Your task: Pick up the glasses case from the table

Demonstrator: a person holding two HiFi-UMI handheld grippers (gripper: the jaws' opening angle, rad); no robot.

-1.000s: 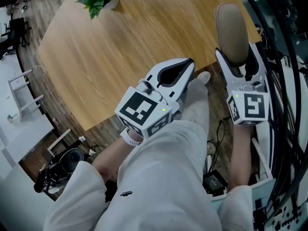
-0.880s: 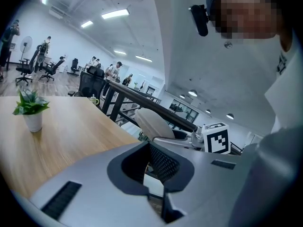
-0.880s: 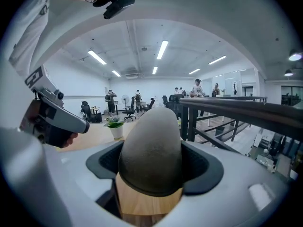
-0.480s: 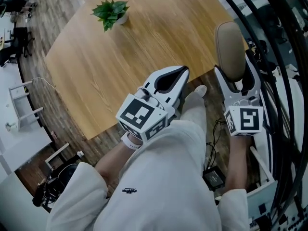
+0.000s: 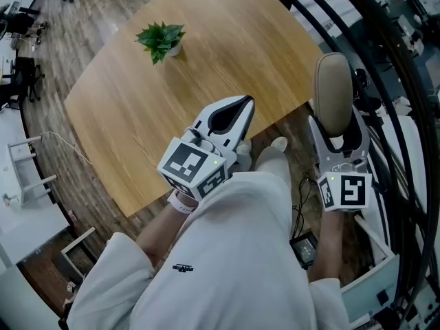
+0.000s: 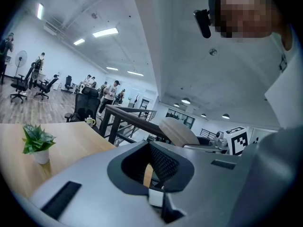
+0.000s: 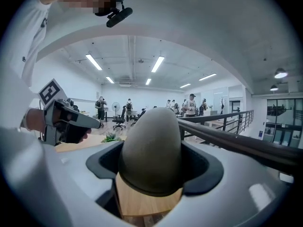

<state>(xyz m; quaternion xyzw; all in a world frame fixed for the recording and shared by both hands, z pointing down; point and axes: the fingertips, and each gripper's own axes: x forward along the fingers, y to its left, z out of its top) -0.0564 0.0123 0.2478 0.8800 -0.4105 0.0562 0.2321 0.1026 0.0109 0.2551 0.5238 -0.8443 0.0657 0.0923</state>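
Note:
The glasses case (image 5: 333,91), an oval tan shell, stands up out of my right gripper (image 5: 335,121), whose jaws are shut on its lower half, off the right edge of the wooden table (image 5: 137,102). In the right gripper view the case (image 7: 151,145) fills the space between the black pads. My left gripper (image 5: 240,106) hovers over the table's near edge, its jaw tips meeting around an empty hollow. The left gripper view shows that gripper (image 6: 150,167) holding nothing, and the case (image 6: 177,130) beyond it.
A small potted plant (image 5: 161,40) stands on the far side of the table. Black railing bars (image 5: 385,60) and cables run along the right. A black box (image 5: 304,249) lies on the floor by the person's light trouser leg (image 5: 234,253). White furniture (image 5: 27,177) stands at the left.
Both grippers have risen, away from the table top and floor. The right one still carries the case. The plant has slid down and to the right in the head view.

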